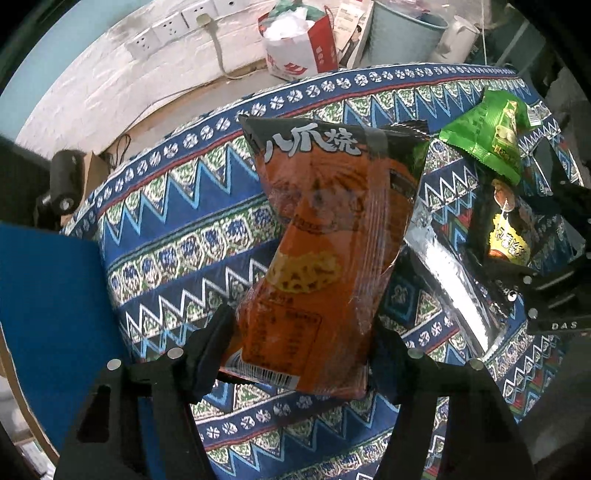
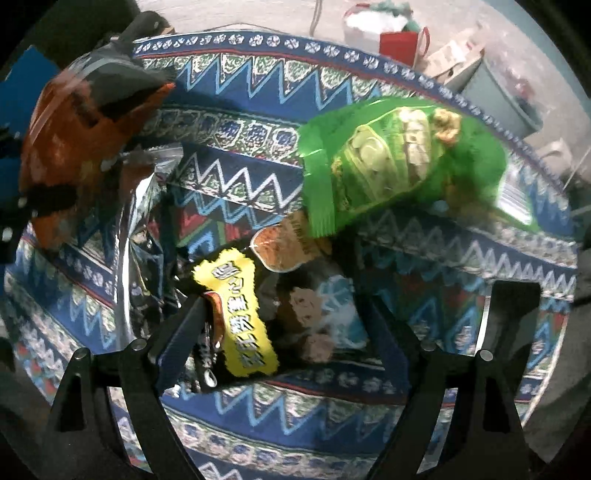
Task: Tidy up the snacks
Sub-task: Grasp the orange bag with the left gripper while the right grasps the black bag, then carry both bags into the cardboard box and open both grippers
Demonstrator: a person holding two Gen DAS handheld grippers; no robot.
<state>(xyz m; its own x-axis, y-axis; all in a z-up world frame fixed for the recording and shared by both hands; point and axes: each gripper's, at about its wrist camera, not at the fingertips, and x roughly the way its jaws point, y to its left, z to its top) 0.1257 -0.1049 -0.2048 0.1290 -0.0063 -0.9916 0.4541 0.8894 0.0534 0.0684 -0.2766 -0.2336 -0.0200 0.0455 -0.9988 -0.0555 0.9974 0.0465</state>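
In the left wrist view, my left gripper (image 1: 299, 343) is shut on the lower end of an orange snack bag (image 1: 325, 229), which stands tilted above the patterned cloth. The same orange snack bag (image 2: 74, 147) shows at the far left of the right wrist view. My right gripper (image 2: 288, 325) is open and points down over a black snack bag with a yellow label (image 2: 240, 314), which lies between its fingers. Just beyond it lies a green snack bag (image 2: 399, 158), partly overlapping the black bag. The green snack bag (image 1: 487, 136) also shows at the right of the left wrist view.
A crumpled silver foil bag (image 1: 450, 273) lies between the two grippers. The blue patterned tablecloth (image 1: 166, 221) covers the table. Beyond its far edge stand a red and white paper bag (image 1: 295, 48), a grey-blue bin (image 1: 402, 33) and a white kettle (image 1: 458, 37). A blue panel (image 1: 48, 295) is at the left.
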